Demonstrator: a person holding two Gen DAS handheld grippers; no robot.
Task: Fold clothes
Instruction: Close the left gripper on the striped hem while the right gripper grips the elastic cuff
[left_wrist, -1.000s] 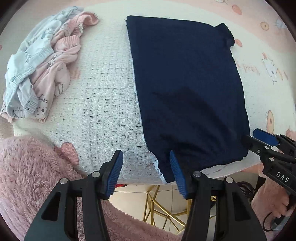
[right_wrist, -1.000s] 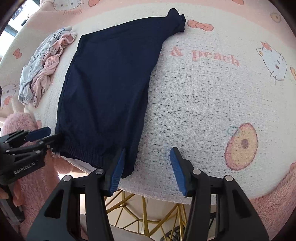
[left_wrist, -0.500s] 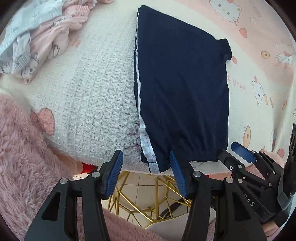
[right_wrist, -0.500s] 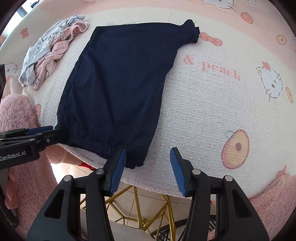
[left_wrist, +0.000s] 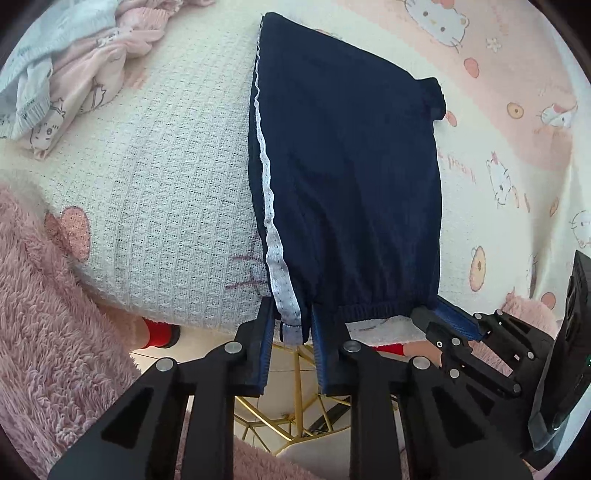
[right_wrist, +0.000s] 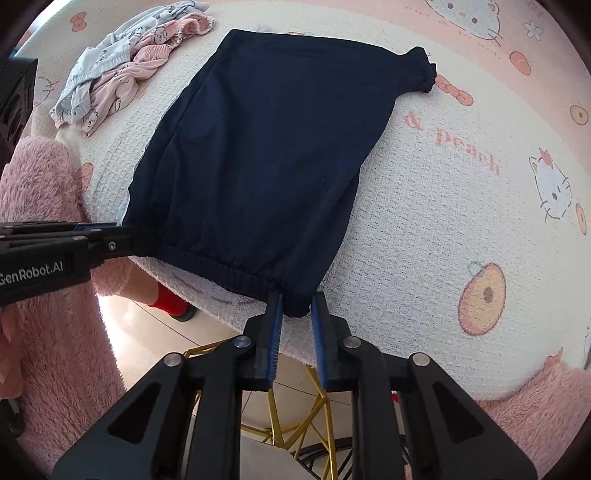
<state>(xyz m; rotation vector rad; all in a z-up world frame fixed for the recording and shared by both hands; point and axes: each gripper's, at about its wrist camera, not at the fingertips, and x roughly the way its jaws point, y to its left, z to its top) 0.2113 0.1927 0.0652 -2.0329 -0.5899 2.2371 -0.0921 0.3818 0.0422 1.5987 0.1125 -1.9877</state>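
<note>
Navy shorts (left_wrist: 347, 177) flat on tabletop (right_wrist: 443, 229), long axis running away | left hand-held gripper (left_wrist: 290, 325) pinches near waistband corner | right hand-held gripper (right_wrist: 297, 306) pinches the other

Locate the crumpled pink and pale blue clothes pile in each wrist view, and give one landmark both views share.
Left wrist: the clothes pile sits at the upper left, left of the navy garment.
Right wrist: the clothes pile lies at the upper left, left of the navy garment.
Shared landmark: the garment's elastic waistband at the near table edge.
</note>
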